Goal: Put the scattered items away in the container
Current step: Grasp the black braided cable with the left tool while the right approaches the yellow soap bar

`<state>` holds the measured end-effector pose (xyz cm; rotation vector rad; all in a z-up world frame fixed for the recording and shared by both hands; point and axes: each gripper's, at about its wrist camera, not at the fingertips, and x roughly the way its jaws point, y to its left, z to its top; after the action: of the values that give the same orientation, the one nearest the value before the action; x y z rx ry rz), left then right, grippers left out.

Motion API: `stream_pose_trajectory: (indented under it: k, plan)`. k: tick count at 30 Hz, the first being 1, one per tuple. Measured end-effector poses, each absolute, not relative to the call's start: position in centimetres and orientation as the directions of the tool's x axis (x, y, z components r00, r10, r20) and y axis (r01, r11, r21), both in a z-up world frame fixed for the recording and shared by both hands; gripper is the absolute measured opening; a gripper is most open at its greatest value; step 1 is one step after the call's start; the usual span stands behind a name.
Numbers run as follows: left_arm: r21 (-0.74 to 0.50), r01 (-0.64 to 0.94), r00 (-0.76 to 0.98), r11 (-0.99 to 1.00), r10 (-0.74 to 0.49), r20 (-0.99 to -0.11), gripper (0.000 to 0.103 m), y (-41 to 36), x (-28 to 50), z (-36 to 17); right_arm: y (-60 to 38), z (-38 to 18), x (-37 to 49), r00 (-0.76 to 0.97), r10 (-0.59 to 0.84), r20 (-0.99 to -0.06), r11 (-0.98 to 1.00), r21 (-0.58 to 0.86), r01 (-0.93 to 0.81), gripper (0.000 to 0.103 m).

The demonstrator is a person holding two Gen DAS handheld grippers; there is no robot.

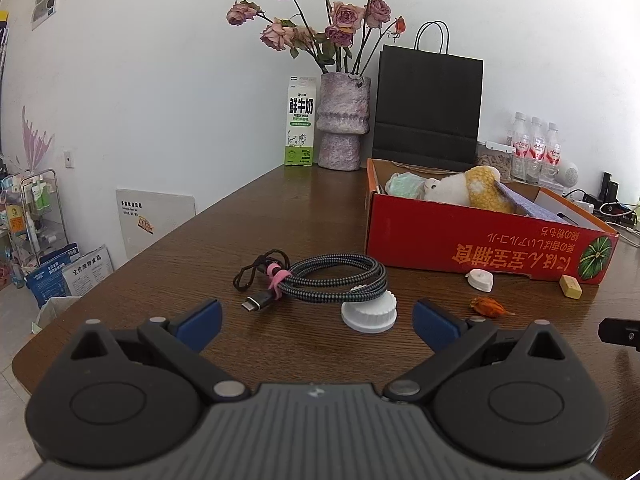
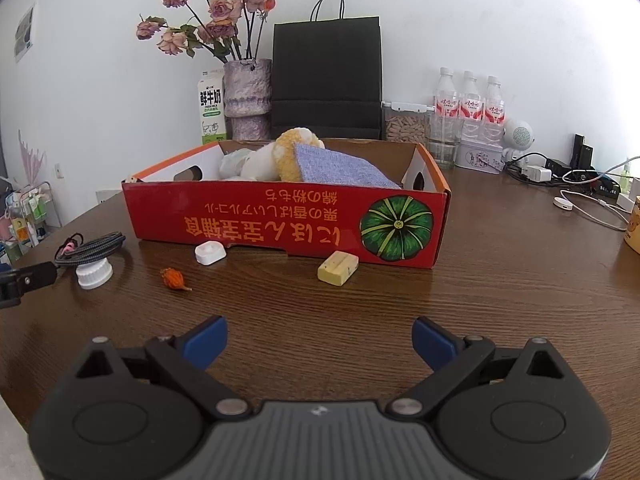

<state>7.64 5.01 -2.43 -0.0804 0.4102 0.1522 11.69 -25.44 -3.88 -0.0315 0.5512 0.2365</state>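
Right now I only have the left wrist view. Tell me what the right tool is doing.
Observer: The right tool is open and empty, facing the box.
Operator: Report what lies nearest it.
Observer: The yellow block, just ahead, at the box's front wall.
Operator: Describe the table right of the box.
Observer: A corded white puck lies there, apart from the box.

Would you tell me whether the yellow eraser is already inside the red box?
No, the yellow eraser lies on the wooden table, outside the red box against its front wall.
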Motion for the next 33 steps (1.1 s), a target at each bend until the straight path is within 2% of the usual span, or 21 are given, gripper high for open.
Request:
stream_pose_trajectory:
  k: [15, 24, 33]
  plan:
    - [-0.036, -0.167, 0.904, 0.985, 0.138, -0.405, 0.103, 5.5, 8.0, -2.6, -24.9, -4.4, 11.9, 0.816, 0.221, -0.534, 0.97, 0.034, -0.241, 0.099]
    - [-0.016, -0.126, 0.897, 0.992, 0.107, -0.429, 0.103, 5.4, 10.7, -1.7, -25.1, -4.3, 12.2, 0.817, 0.219, -0.533, 0.971, 0.036, -0.237, 0.099]
    - [-0.042, -0.08, 0.827, 0.996, 0.043, -0.56, 0.103, 6.0, 15.8, -0.7, -25.3, -4.2, 12.8, 0.816, 0.213, -0.537, 0.973, 0.038, -0.229, 0.099]
